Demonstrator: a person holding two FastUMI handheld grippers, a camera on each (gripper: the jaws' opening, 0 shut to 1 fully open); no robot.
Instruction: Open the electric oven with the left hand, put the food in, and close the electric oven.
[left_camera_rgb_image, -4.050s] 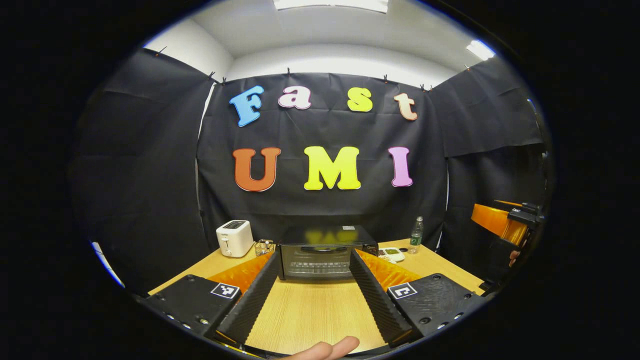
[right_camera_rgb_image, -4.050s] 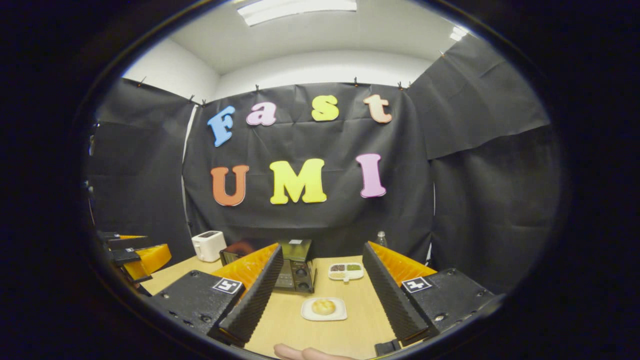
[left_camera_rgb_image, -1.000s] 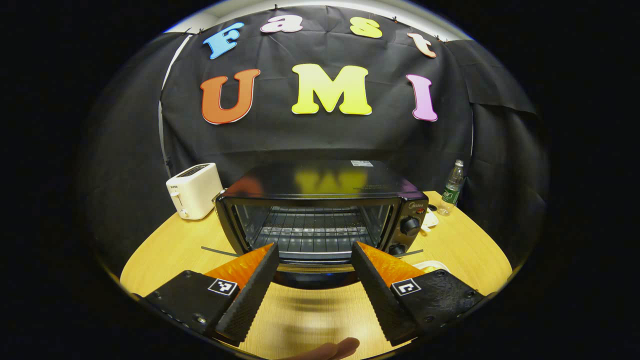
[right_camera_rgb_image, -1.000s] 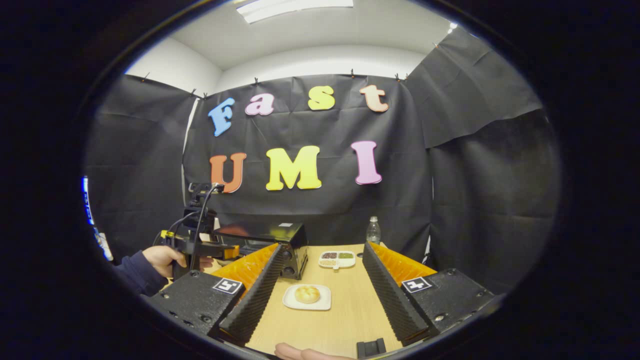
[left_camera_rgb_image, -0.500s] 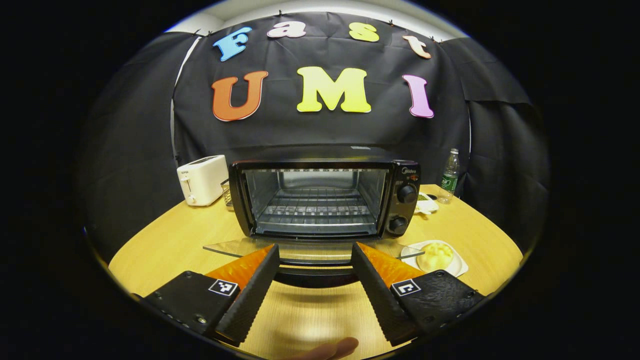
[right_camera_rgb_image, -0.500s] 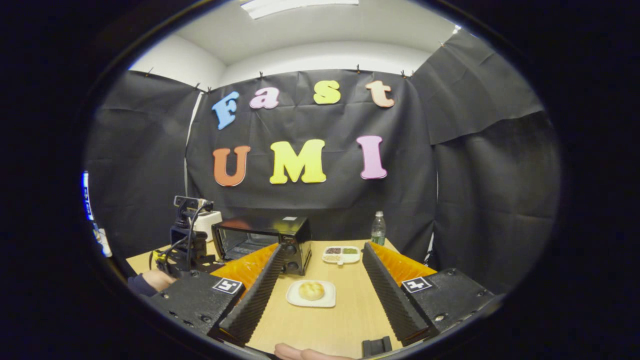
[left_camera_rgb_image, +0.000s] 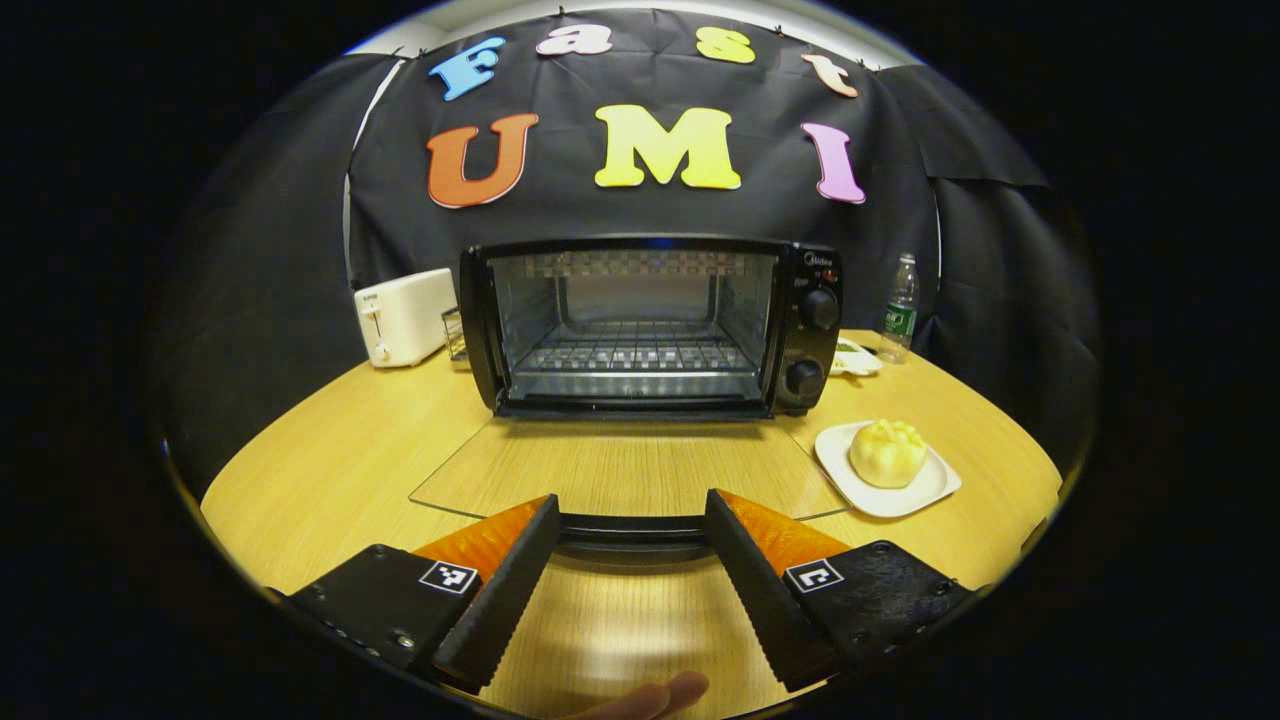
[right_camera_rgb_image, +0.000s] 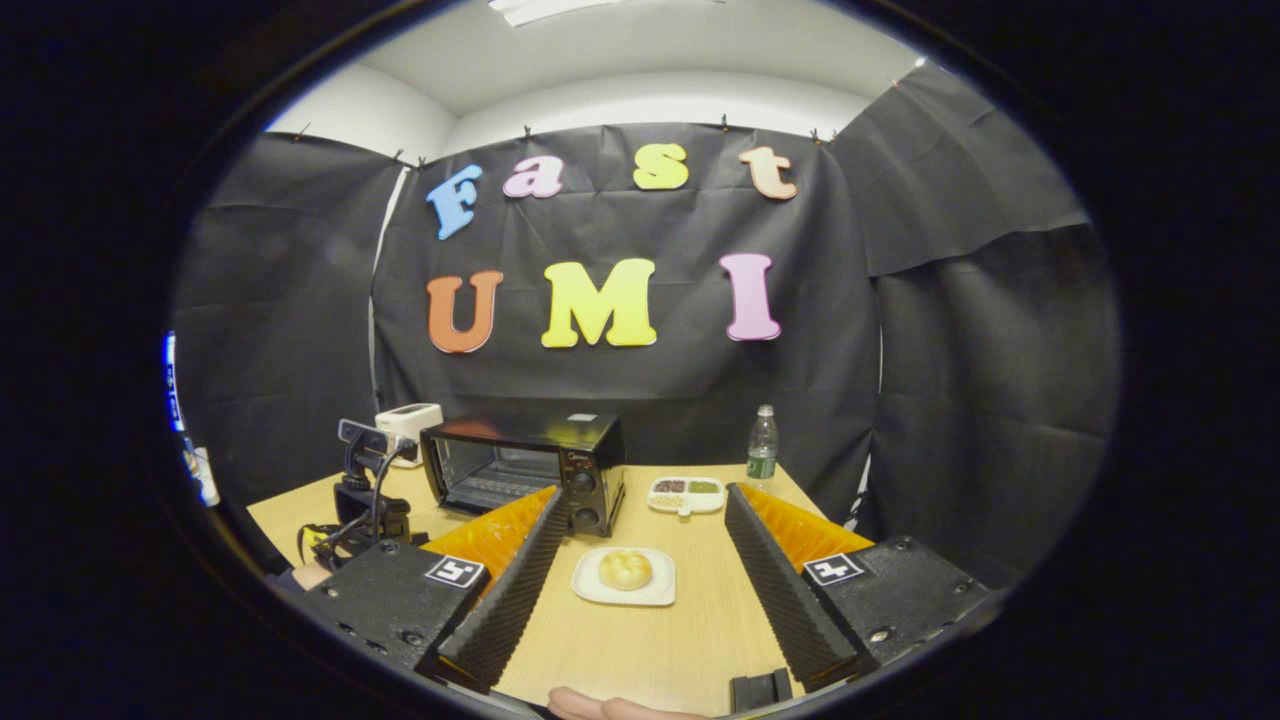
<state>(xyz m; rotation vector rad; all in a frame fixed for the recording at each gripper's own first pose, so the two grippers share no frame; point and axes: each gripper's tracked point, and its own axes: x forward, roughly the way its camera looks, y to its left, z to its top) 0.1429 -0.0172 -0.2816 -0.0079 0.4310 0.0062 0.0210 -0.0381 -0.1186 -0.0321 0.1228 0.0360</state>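
On the left of the table (left_camera_rgb_image: 330, 470) stands a white toaster (left_camera_rgb_image: 403, 315), well apart from the work. Next to it the electric oven (left_camera_rgb_image: 650, 325) sits with its cavity exposed and the wire rack (left_camera_rgb_image: 635, 352) bare inside. Its glass door (left_camera_rgb_image: 620, 470) lies folded down flat toward the camera, and the door's dark handle (left_camera_rgb_image: 630, 528) runs across just between the fingers of the left gripper (left_camera_rgb_image: 628, 520). The jaws stand wide and released; whether either finger touches the handle I cannot tell. So the opening step looks finished, and loading the food is the step in hand.

To the right of the oven door, the food, a pale bun (left_camera_rgb_image: 886, 452), rests on a small white plate (left_camera_rgb_image: 925, 490) on the table, not yet lifted. Behind it are a divided snack tray (right_camera_rgb_image: 686, 493) and a water bottle (left_camera_rgb_image: 900, 310) at the back right.

In the right gripper view, the right gripper (right_camera_rgb_image: 645, 515) hangs above the table with its jaws spread and nothing between them, the plate lying ahead in line with them. The left gripper (right_camera_rgb_image: 360, 500) shows at far left before the oven.

The next move probably calls for the right gripper to come down over the plate's near rim, clench on it level so the bun does not roll, then carry it left over the lowered door onto the rack, while the left gripper keeps clear.
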